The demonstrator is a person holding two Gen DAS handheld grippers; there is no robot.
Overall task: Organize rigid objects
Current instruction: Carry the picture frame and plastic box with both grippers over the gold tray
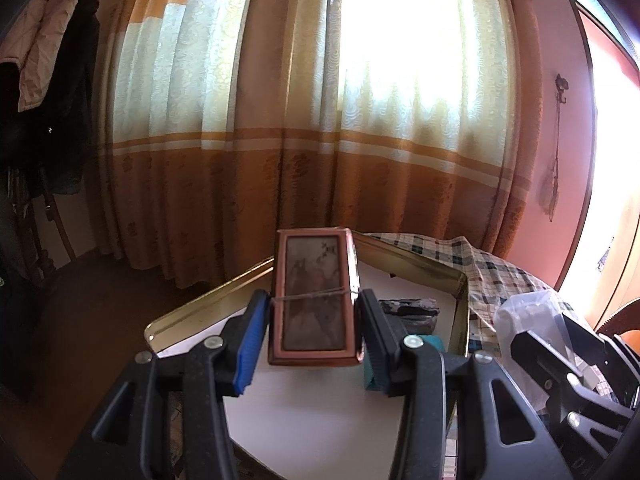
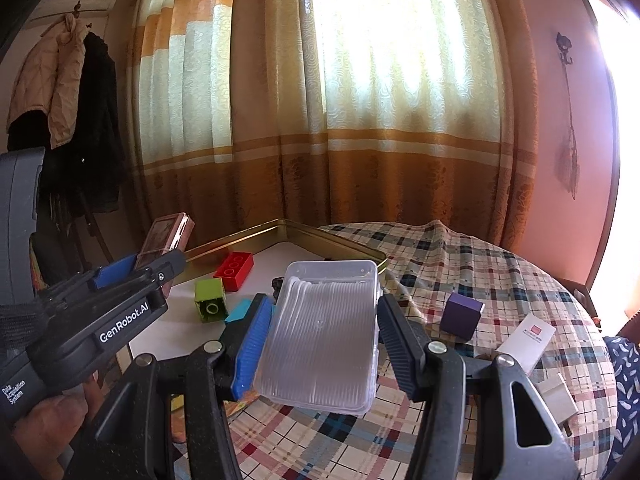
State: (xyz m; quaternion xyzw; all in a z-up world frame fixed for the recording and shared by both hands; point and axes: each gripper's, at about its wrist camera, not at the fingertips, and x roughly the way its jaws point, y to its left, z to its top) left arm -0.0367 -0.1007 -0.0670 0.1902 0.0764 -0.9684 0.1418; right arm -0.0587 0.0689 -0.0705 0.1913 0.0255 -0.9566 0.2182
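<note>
My left gripper (image 1: 314,320) is shut on a pink-brown rectangular box (image 1: 314,296) with a picture face, held above the gold-rimmed tray (image 1: 208,300); the box (image 2: 164,236) and the left gripper (image 2: 136,268) also show in the right wrist view. My right gripper (image 2: 318,336) is shut on a clear ribbed plastic box (image 2: 324,332), held above the table by the tray's near right corner. In the tray (image 2: 280,228) lie a red brick (image 2: 234,266), a green block (image 2: 210,300), a teal piece (image 2: 240,310) and a dark lump (image 1: 408,308).
The round table has a plaid cloth (image 2: 460,256). On it sit a purple cube (image 2: 462,316), a white card box (image 2: 528,340) and a grey piece (image 2: 558,398). Orange curtains (image 2: 360,120) hang behind. Coats (image 2: 68,100) hang at the left.
</note>
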